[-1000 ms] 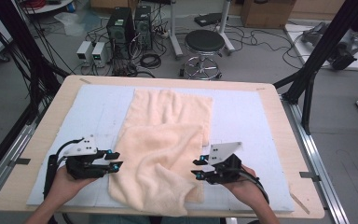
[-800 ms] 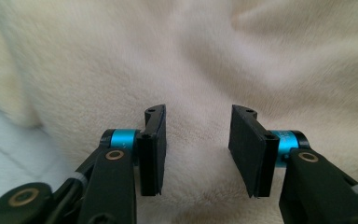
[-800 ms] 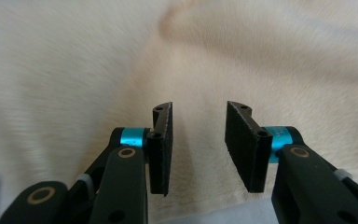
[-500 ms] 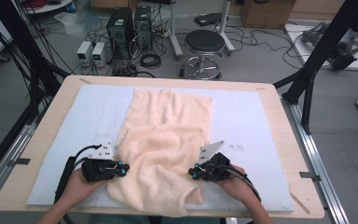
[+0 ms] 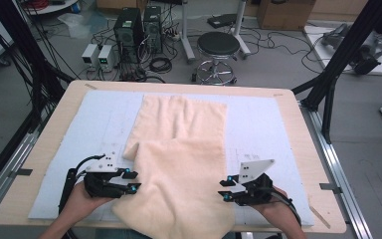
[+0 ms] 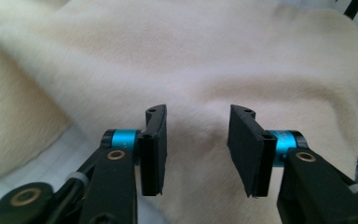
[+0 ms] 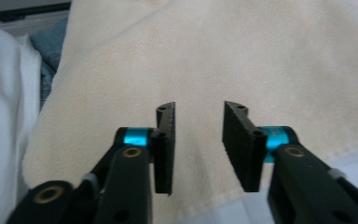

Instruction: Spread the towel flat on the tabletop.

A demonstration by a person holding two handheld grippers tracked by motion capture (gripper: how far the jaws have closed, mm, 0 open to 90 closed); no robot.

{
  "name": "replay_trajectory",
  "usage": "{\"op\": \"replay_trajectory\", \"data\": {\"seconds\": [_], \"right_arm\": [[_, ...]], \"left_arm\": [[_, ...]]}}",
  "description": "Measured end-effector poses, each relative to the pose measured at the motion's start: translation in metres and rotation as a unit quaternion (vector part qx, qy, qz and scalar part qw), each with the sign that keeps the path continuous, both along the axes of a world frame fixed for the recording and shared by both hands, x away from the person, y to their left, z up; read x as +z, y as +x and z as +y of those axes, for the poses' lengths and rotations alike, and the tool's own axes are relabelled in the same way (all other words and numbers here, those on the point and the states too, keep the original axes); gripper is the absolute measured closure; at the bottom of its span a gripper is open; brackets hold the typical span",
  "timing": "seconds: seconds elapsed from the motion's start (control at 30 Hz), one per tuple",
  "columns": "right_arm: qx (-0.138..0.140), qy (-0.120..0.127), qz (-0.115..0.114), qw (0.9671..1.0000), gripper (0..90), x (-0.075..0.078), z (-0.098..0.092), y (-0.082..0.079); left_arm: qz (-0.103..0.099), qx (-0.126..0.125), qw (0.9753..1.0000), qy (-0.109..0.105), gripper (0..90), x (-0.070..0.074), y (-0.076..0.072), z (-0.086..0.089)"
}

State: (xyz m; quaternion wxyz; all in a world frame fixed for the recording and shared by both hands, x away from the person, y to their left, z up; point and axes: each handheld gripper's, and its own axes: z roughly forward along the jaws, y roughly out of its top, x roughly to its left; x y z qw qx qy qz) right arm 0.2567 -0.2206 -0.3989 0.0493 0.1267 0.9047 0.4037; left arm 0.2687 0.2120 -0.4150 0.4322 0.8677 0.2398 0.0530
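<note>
High view: your left tool [image 5: 127,183] sits at the near-left of the tabletop [image 5: 64,107], on the white mat [image 5: 99,112], jaws apart and just at the left edge of the cream towel [image 5: 179,164]. Towel lies down the middle of the mat, near part folded over the far part, near edge hanging off the tabletop's front. Your right tool [image 5: 225,189] is at the towel's right edge, near-right, jaws apart too.

Left gripper view: left tool [image 6: 196,149] open over towel [image 6: 191,60], nothing between the pads, white mat [image 6: 60,158] at lower left.

Right gripper view: right tool [image 7: 198,147] open above towel [image 7: 242,56], hem [image 7: 214,198] running under the jaws, nothing clamped.
</note>
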Motion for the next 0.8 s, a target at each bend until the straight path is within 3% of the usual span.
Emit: {"op": "replay_trajectory", "data": {"seconds": [0.1,0.17,0.23,0.27,0.3,0.4,0.43,0.53,0.57,0.67,0.73,0.8], "right_arm": [[0.015,-0.019,0.019,0.9995,58.5,-0.016,0.017,0.010],[0.024,-0.041,0.028,0.9985,60.7,-0.026,0.028,0.014],[0.036,-0.057,0.036,0.9971,69.7,-0.035,0.036,0.017],[0.036,-0.050,0.031,0.9976,80.4,-0.034,0.036,0.017],[0.038,-0.054,0.032,0.9973,85.1,-0.033,0.036,0.018],[0.048,-0.062,0.033,0.9964,87.3,-0.030,0.036,0.018],[0.049,-0.064,0.029,0.9963,87.4,-0.029,0.035,0.017],[0.049,-0.059,0.032,0.9965,87.3,-0.025,0.025,0.013],[0.049,-0.056,0.032,0.9967,87.0,-0.023,0.021,0.010],[0.036,-0.038,0.019,0.9984,79.9,-0.018,0.013,0.008],[0.014,-0.027,0.009,0.9995,70.6,-0.015,0.009,0.011],[0.000,-0.012,0.005,0.9999,66.7,-0.014,0.006,0.019]], "left_arm": [[0.026,0.002,0.9996,0.010,53.9,-0.010,0.004,0.003],[0.038,-0.015,0.9990,0.015,66.4,-0.016,0.004,0.001],[0.040,-0.022,0.9986,0.026,80.4,-0.021,0.001,-0.004],[0.034,-0.020,0.9988,0.030,84.5,-0.021,0.000,-0.005],[0.037,-0.022,0.9989,0.019,86.6,-0.019,0.001,-0.005],[0.036,-0.044,0.9983,-0.014,87.4,-0.009,-0.004,-0.008],[0.034,-0.064,0.9971,-0.024,87.1,-0.005,-0.007,-0.011],[0.018,-0.077,0.9968,-0.017,79.4,0.000,-0.012,-0.017],[0.008,-0.070,0.9975,-0.010,75.9,0.000,-0.012,-0.016],[0.005,-0.031,0.9995,-0.010,68.8,-0.001,-0.001,-0.008],[0.000,-0.003,0.9999,-0.013,68.2,-0.002,0.008,-0.001],[-0.010,0.034,0.9994,-0.002,64.9,-0.005,0.015,0.003]]}}
